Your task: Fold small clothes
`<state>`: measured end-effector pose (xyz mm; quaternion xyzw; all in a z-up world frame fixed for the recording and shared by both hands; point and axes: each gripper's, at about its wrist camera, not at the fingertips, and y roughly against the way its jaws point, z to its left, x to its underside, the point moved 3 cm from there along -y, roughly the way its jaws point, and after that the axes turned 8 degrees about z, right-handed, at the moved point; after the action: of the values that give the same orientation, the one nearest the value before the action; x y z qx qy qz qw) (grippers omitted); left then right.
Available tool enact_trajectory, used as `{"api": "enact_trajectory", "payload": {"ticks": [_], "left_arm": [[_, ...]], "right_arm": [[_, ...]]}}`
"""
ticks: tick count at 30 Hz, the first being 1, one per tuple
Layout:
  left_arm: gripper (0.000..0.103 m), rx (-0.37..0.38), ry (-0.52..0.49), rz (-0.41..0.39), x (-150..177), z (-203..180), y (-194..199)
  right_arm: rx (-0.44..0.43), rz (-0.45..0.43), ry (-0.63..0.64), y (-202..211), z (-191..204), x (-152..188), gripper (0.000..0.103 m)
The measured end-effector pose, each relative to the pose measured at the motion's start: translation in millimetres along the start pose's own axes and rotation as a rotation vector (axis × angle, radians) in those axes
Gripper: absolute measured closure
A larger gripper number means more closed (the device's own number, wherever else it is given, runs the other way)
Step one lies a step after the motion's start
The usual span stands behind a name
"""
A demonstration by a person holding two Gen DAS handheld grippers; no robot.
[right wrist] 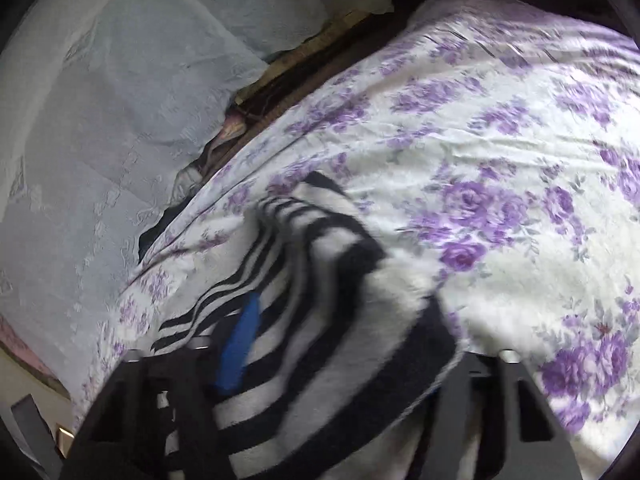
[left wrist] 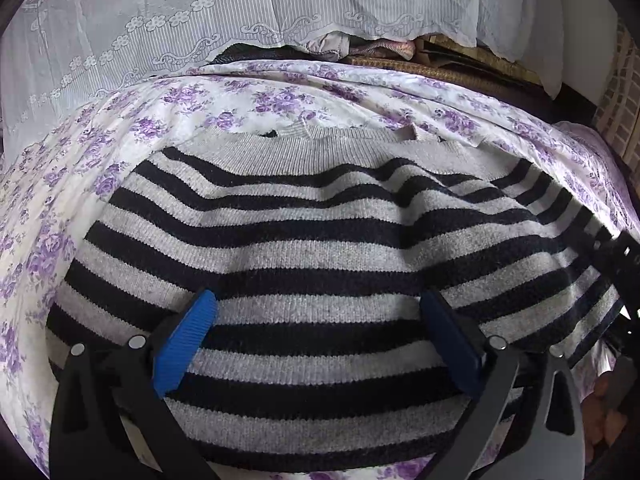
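Purple-flowered bedsheet (left wrist: pixel 280 100) covers the whole working surface under both my grippers. Nearest me in the left wrist view, my left gripper (left wrist: pixel 320 344) stands wide apart, its blue pads (left wrist: pixel 186 340) resting on or just over the striped sweater (left wrist: pixel 320 220) with nothing pinched between them. That grey and black sweater lies spread across the sheet from 6 o'clock up toward 12, its plain grey band at the far edge. At 3 o'clock I see part of a black gripper frame at the sweater's side.

From the right wrist view, blurred, my right gripper (right wrist: pixel 332 344) has a bunch of the same sweater (right wrist: pixel 320 280) lying between its fingers; one blue pad (right wrist: pixel 240 344) shows at 7 o'clock, the other is covered by cloth, so I cannot tell how tightly it is closed. Beyond, the sheet (right wrist: pixel 480 140) runs toward 1 o'clock.

Farthest off, white lace cloth (left wrist: pixel 200 20) hangs at 12 o'clock in the left view.
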<state>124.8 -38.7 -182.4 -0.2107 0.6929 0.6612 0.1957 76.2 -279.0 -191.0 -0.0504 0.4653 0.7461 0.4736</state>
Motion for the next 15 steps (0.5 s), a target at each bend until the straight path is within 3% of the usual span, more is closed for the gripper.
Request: {"api": "enact_trajectory", "payload": {"ticks": [2, 5, 11, 13, 15], "left_arm": [[0.004, 0.004, 0.0, -0.001, -1, 0, 0], [0.004, 0.014, 0.003, -0.001, -1, 3, 1], [0.004, 0.025, 0.005, 0.004, 0, 4, 2], [0.004, 0.017, 0.001, 0.003, 0, 3, 2], [0.004, 0.013, -0.001, 0.003, 0, 3, 1]], "right_arm": [[-0.045, 0.006, -0.043, 0, -9, -5, 0.062], [-0.056, 0.025, -0.021, -3, -7, -7, 0.059], [-0.101, 0.068, 0.018, -9, 1, -8, 0.04], [-0.12, 0.069, 0.038, -10, 6, -8, 0.024], [-0.148, 0.065, 0.052, -12, 14, -9, 0.016]]}}
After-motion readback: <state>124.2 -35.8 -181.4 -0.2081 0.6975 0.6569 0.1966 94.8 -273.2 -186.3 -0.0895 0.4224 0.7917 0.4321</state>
